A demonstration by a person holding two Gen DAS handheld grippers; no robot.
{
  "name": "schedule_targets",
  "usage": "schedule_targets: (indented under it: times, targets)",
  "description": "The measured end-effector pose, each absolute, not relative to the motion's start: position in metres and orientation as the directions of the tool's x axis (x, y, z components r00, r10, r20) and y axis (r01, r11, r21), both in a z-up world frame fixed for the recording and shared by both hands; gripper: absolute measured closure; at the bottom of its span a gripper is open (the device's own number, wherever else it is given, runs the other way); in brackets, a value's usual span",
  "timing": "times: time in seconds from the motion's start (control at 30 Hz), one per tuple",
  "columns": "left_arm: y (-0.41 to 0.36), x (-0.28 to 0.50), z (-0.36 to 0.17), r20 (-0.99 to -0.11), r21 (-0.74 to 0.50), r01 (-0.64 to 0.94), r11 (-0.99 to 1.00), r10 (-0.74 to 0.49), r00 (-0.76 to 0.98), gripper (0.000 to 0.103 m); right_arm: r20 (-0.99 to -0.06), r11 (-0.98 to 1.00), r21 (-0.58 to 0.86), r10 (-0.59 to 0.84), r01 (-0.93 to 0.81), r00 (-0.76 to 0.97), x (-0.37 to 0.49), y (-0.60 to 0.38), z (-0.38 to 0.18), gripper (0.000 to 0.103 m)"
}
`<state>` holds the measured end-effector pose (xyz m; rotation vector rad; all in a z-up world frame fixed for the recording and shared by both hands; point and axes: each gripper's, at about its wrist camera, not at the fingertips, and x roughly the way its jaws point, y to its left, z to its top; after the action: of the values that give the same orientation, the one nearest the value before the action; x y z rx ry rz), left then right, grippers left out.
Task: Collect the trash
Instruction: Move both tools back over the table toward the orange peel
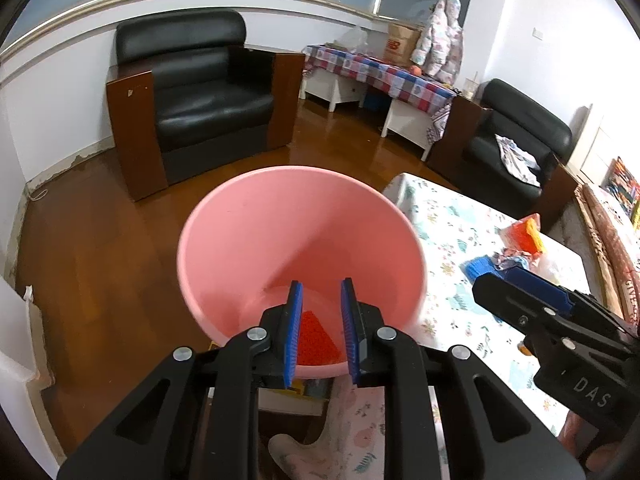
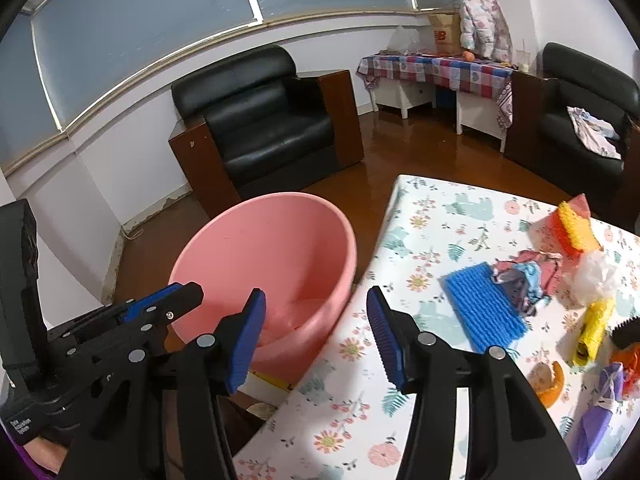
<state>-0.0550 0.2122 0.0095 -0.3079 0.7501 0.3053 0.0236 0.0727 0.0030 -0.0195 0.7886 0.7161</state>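
- Left gripper (image 1: pixel 319 328): black frame with blue ribbed pads, jaws set narrow on the near rim of the round pink plastic basin (image 1: pixel 300 248), which they hold tilted beside the table edge. Grip reads as sound.
- Right gripper (image 2: pixel 316 336): jaws stand wide with nothing between them, poised above the gap between the basin and the table with the floral printed cloth (image 2: pixel 420 224).
- Trash on the table, to the right gripper's right: a blue ribbed rectangular sponge pad (image 2: pixel 482 312), a crumpled multicoloured wrapper (image 2: pixel 520 276) touching its far corner, an orange-and-yellow ribbed block (image 2: pixel 572 228), a white crumpled plastic film (image 2: pixel 596 272), a yellow rolled wrapper (image 2: pixel 592 332), a purple paper bundle (image 2: pixel 600 412) and an orange curved scrap (image 2: pixel 550 380).
- Step in hand, as judged: fetching the next piece. The blue pad is nearest; advise approaching it flat-on and pinching one raised edge, since it lies flush on the cloth.
- Keep the basin rim just beside the table edge and level enough that contents stay put.
- Basin contents: one red ribbed piece (image 1: pixel 316 340) on the bottom, seen between the left pads; otherwise bare.
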Motion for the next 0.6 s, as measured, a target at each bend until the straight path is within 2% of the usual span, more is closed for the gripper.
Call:
schedule_targets:
  times: [0.1, 0.13, 0.2, 0.6]
  targets:
    - [0.208, -0.054, 0.011, -0.702, -0.168, -0.36, 0.918, 0.145, 0.697, 0.081, -0.651, 0.774, 0.246, 0.577, -0.583, 0.492, 0.023, 0.063, 0.004, 0.05]
    - [0.205, -0.053, 0.012, -0.701, -0.169, -0.353, 0.92, 0.139, 0.699, 0.073, -0.65, 0.777, 0.246, 0.576, -0.58, 0.495, 0.023, 0.06, 0.004, 0.05]
    - [0.2, -0.053, 0.014, -0.697, -0.168, -0.343, 0.924, 0.135, 0.705, 0.067, -0.646, 0.781, 0.247, 0.574, -0.573, 0.503, 0.022, 0.055, 0.005, 0.049]
    - [0.17, -0.046, 0.019, -0.687, -0.118, -0.301, 0.946, 0.141, 0.713, 0.066, -0.616, 0.804, 0.196, 0.546, -0.561, 0.568, 0.009, 0.027, 0.011, 0.04]
